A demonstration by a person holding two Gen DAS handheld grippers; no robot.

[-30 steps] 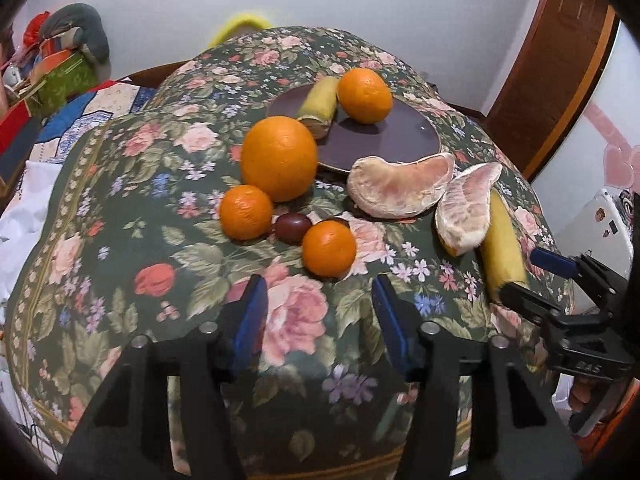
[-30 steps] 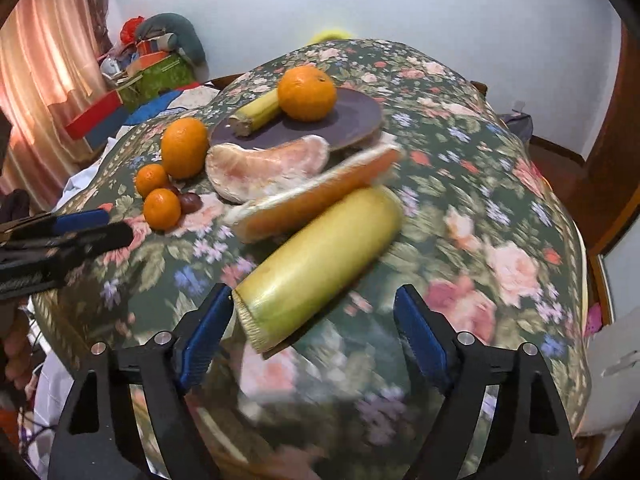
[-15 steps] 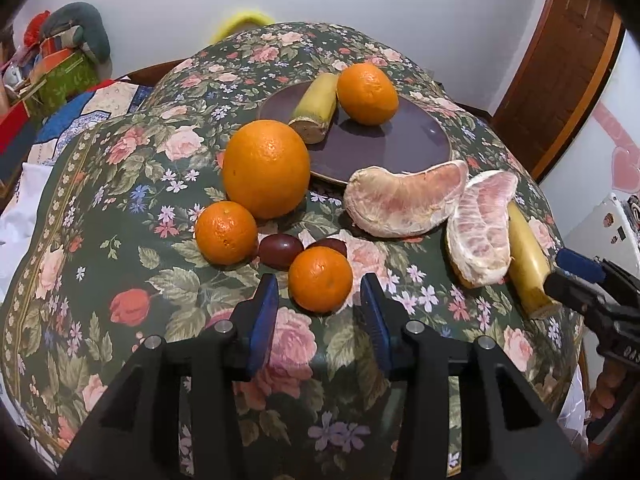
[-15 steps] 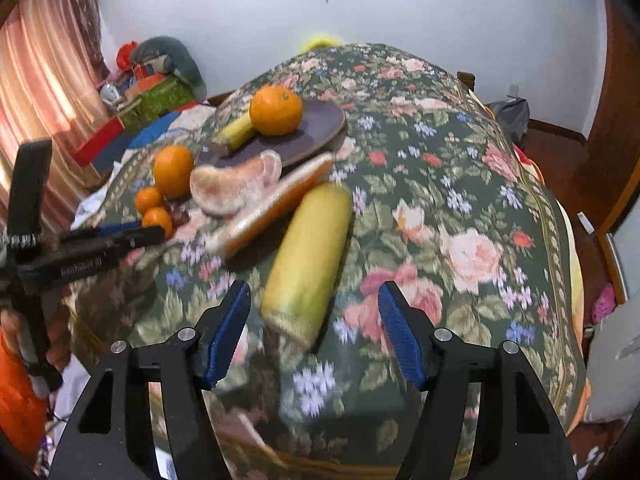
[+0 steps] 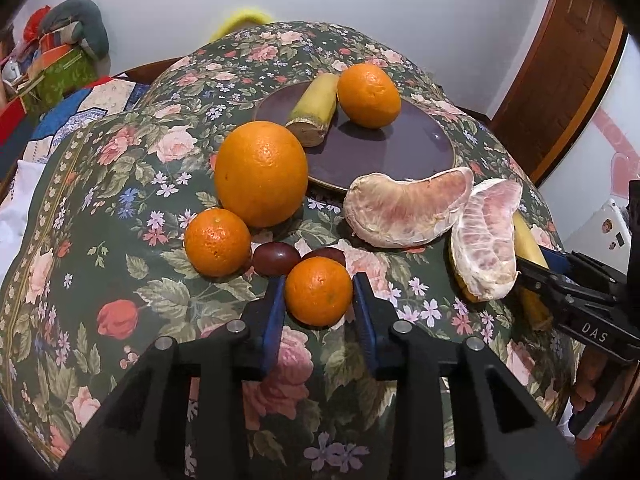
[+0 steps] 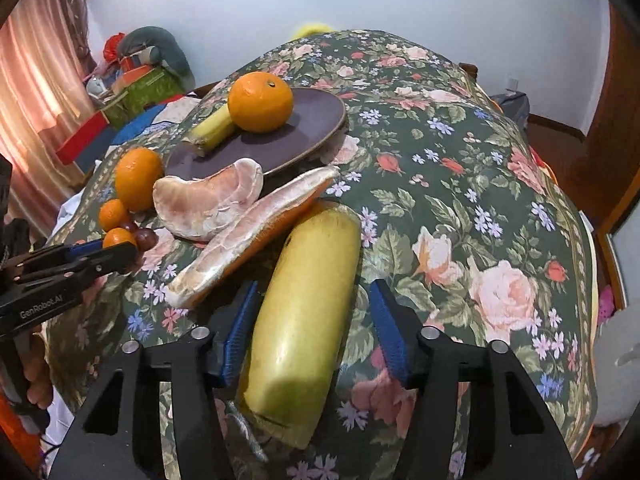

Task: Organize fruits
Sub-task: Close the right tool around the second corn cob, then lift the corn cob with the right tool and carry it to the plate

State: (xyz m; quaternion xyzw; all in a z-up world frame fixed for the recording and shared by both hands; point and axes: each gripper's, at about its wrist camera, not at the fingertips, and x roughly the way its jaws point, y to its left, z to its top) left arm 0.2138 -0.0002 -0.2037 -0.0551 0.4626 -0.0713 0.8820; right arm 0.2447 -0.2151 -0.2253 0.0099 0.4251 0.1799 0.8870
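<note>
A dark round plate [image 5: 384, 152] holds a banana piece [image 5: 314, 110] and an orange [image 5: 368, 94]. On the floral tablecloth lie a big orange [image 5: 260, 174], a small mandarin [image 5: 218, 242], dark grapes [image 5: 276, 258], two pomelo segments [image 5: 408, 208] and a large banana piece [image 6: 304, 336]. My left gripper [image 5: 319, 294] has its blue pads against both sides of a second small mandarin [image 5: 319, 296]. My right gripper [image 6: 314, 322] is open with its jaws on either side of the large banana piece, gaps on both sides.
The table drops away at the near edge and on both sides. A pile of boxes and cloth [image 6: 136, 76] stands at the back left, a curtain [image 6: 36, 92] at the left, a wooden door [image 5: 560, 72] at the right.
My left gripper moved forward and closed its jaws onto the near small mandarin. My right gripper moved forward over the large banana piece, which now lies between its open jaws.
</note>
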